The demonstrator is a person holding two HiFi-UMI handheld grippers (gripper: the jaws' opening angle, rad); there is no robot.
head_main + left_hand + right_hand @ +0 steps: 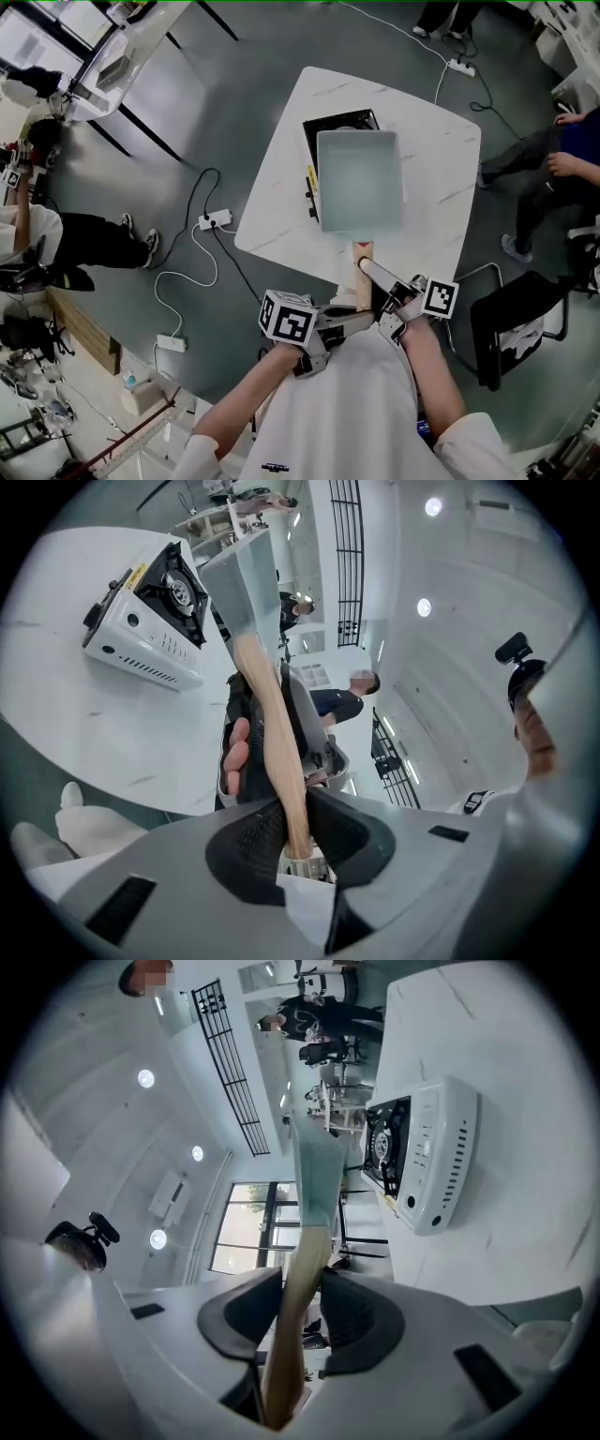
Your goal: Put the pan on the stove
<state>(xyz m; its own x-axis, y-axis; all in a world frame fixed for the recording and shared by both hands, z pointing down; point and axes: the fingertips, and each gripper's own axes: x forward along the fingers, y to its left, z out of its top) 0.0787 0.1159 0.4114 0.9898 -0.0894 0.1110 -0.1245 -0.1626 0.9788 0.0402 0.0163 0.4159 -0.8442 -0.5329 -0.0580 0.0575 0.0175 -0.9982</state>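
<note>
A pale grey-green rectangular pan (359,180) hangs in the air over the black-topped white stove (339,123) and hides most of it. Its wooden handle (363,267) points toward me. My left gripper (354,311) is shut on the end of the handle (272,733). My right gripper (373,277) is shut on the same handle (298,1297), a little nearer the pan. In the left gripper view, the pan (246,583) is seen edge-on, clear of the stove (150,611). In the right gripper view, the pan (317,1180) also stands off the stove (422,1157).
The stove sits on a white marble-look table (281,206) with rounded corners. Power strips (215,221) and cables lie on the grey floor to the left. A dark chair (516,323) stands at the right. People sit or stand at both sides of the room.
</note>
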